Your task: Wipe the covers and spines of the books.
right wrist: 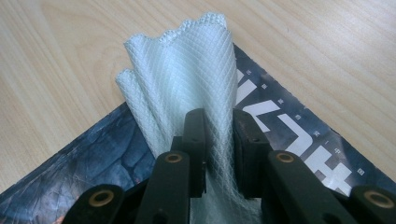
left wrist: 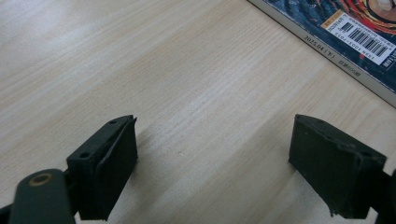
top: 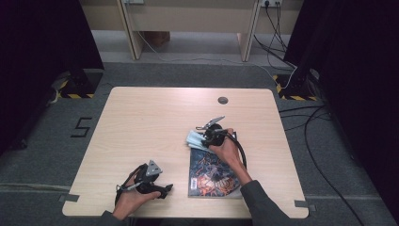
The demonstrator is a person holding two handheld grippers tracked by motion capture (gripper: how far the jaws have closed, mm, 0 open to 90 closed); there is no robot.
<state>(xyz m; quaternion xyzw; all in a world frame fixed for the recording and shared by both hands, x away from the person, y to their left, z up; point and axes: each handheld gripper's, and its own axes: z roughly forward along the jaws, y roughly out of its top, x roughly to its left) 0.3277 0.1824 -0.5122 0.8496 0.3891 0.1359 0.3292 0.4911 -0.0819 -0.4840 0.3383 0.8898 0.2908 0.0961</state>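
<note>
- The right gripper (right wrist: pixel 219 154) has its fingers (right wrist: pixel 196 140) clamped on a pale mesh cloth (right wrist: pixel 187 79), bunched into folds.
- The cloth lies over the far corner of a magazine (top: pixel 211 172) at about five o'clock on the surface (top: pixel 155 117).
- The left gripper (left wrist: pixel 215 163), at seven o'clock, holds its fingers (left wrist: pixel 109 158) wide apart over bare wood, with the magazine's barcode edge at its two o'clock.

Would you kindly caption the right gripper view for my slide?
Right gripper pinching a pale blue cloth over the magazine's corner on the wooden table.
</note>
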